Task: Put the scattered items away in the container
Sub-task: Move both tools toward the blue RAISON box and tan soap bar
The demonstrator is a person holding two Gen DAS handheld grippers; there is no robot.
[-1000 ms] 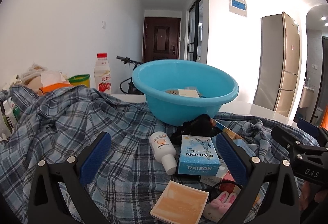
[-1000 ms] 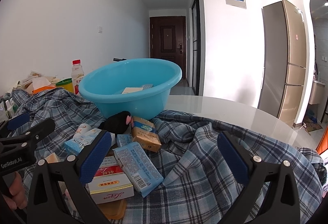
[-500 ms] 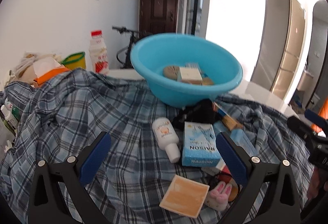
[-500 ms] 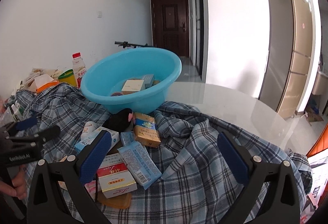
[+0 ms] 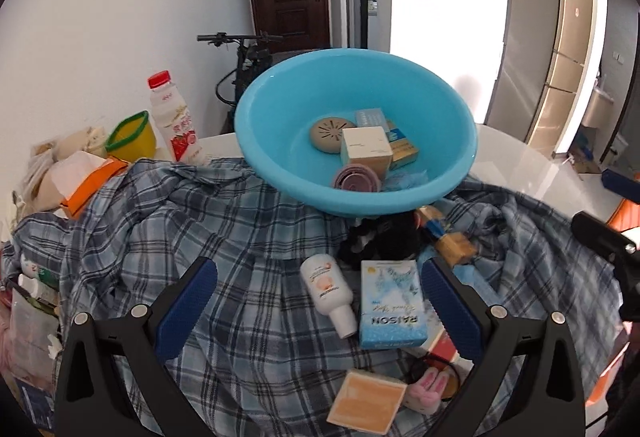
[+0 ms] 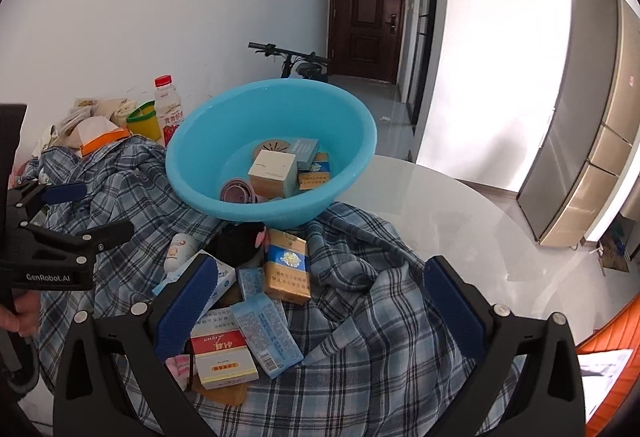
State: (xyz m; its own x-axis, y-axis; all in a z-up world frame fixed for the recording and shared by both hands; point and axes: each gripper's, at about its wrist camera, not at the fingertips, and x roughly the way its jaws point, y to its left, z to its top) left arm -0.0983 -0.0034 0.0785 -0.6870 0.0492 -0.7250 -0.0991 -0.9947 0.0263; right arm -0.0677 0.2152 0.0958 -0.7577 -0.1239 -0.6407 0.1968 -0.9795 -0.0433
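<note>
A blue plastic basin (image 5: 448,125) (image 6: 344,125) stands on a plaid cloth (image 5: 168,221) and holds several small boxes and a round disc. In front of it lie a white bottle (image 5: 328,289), a blue RAISON box (image 5: 390,305), a black item (image 5: 384,237), a gold and blue pack (image 6: 287,265), a light blue packet (image 6: 266,333) and a red and white box (image 6: 222,357). My left gripper (image 5: 320,305) is open above the bottle and RAISON box. My right gripper (image 6: 320,305) is open above the packets. Both are empty.
A milk bottle (image 5: 174,121), a yellow cup (image 5: 130,135) and bags (image 5: 76,173) stand at the back left. The round white table (image 6: 460,221) shows bare at the right. A bicycle (image 5: 244,57) and a fridge (image 6: 592,125) are beyond the table.
Both grippers have risen and tilted downward, so the basin's inside and the scattered items now show from above. Nothing was picked up.
</note>
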